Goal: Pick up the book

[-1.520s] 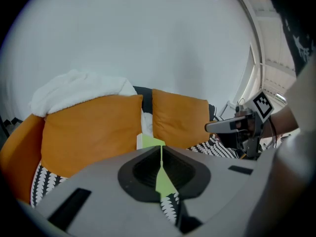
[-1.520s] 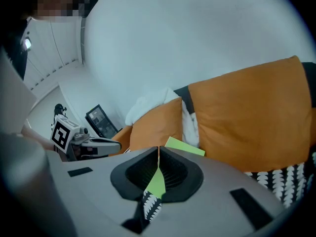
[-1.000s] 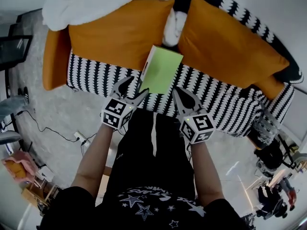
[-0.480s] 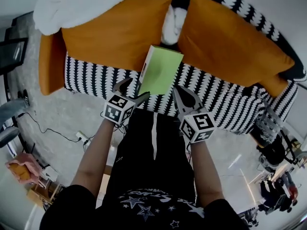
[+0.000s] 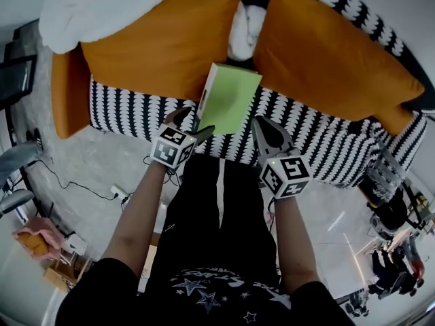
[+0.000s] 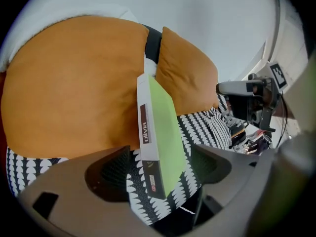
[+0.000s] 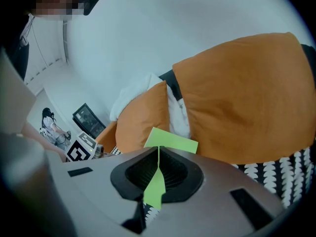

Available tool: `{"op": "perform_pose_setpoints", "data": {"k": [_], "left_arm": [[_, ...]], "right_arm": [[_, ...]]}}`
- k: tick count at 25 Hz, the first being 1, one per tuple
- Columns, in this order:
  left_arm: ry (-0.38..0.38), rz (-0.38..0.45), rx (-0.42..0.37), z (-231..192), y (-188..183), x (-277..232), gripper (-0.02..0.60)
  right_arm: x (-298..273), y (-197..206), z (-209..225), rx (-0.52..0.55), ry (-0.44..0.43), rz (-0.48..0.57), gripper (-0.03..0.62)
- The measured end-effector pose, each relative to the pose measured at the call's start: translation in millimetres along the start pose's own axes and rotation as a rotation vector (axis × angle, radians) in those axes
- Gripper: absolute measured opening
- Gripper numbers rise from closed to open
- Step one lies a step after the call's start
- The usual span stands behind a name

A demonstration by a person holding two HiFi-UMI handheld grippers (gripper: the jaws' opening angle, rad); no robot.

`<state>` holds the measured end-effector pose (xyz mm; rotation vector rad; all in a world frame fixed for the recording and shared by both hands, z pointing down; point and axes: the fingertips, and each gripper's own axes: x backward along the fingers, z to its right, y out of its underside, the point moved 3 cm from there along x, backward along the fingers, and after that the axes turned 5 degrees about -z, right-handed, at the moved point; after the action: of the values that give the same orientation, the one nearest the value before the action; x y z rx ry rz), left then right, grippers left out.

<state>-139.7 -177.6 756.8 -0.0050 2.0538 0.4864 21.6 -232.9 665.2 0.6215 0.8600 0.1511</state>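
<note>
A book [image 5: 231, 99] with a lime-green cover and a white spine lies flat on the black-and-white patterned sofa seat [image 5: 312, 138], between two orange cushions. My left gripper [image 5: 192, 121] is open at the book's near left corner. In the left gripper view that corner of the book [image 6: 165, 132] lies between the wide jaws of the left gripper [image 6: 158, 169], with a gap on each side. My right gripper [image 5: 262, 124] hovers shut just off the book's near right corner. The right gripper [image 7: 158, 157] shows only a slit, and the book [image 7: 170, 142] is seen beyond it.
Orange cushions [image 5: 163, 46] [image 5: 326, 53] stand behind the book, with a white blanket [image 5: 122, 5] over the left one. The person's black-trousered legs [image 5: 217, 209] press against the sofa front. A cable [image 5: 68, 182] runs over the grey floor at left.
Both grippers have sunk and come closer to the book's near edge. The left jaws now straddle its left corner. The right jaws stayed together.
</note>
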Motion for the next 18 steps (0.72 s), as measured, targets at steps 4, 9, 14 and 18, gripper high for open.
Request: {"op": "perform_pose_setpoints", "data": {"k": [4,9,14,18], "left_arm": [[0.019,-0.033,-0.014,-2,2,-14,0.382],[0.032,-0.052,-0.012,-4,4,-31,0.382],[0.052,-0.074,-0.009,-2,4,-43,0.382],[0.087,-0.114,-0.009,2,7,-50,0.38]], "right_arm": [[-5,-1,6,-0.009,0.008,0.001,0.026],[-9,3,14,-0.004,0.017,-0.016,0.026],[-8,10,18,-0.034,0.019,-0.023,0.026],[-6,14,17,-0.033,0.014,-0.033,0.026]]}}
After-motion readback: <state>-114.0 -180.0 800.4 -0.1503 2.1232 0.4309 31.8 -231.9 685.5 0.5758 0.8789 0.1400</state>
